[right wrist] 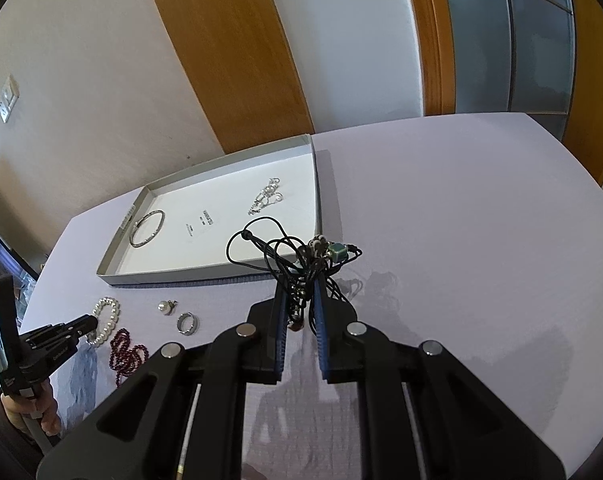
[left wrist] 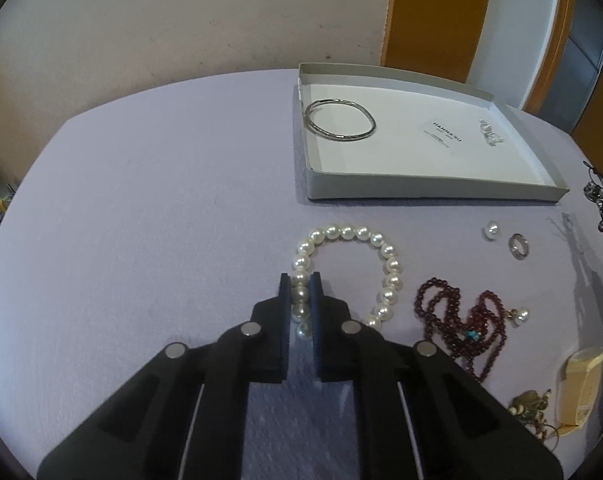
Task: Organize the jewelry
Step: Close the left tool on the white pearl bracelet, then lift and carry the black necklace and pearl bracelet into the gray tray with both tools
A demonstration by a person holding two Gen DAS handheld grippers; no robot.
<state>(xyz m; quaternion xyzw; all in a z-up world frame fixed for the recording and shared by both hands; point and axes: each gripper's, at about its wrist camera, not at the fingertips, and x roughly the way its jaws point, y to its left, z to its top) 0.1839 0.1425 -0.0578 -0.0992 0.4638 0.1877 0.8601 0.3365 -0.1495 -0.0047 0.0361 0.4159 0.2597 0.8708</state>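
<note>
My left gripper [left wrist: 300,282] is shut on the left side of a white pearl bracelet [left wrist: 387,264] that lies on the lilac tablecloth. It also shows in the right wrist view [right wrist: 89,326], at the pearl bracelet [right wrist: 108,316]. My right gripper [right wrist: 300,286] is shut on a black cord necklace [right wrist: 269,246] with a green bead [right wrist: 337,252], held above the cloth near the front right corner of the shallow grey box [right wrist: 165,274]. The box [left wrist: 421,190] holds a silver bangle [left wrist: 339,120] and a silver chain [left wrist: 491,132].
On the cloth lie a dark red bead necklace [left wrist: 457,320], a silver ring [left wrist: 518,246], a pearl earring [left wrist: 491,230], another pearl earring [left wrist: 519,316], a cream case [left wrist: 581,384] and gold pieces [left wrist: 531,406]. The table's far edge meets a wall.
</note>
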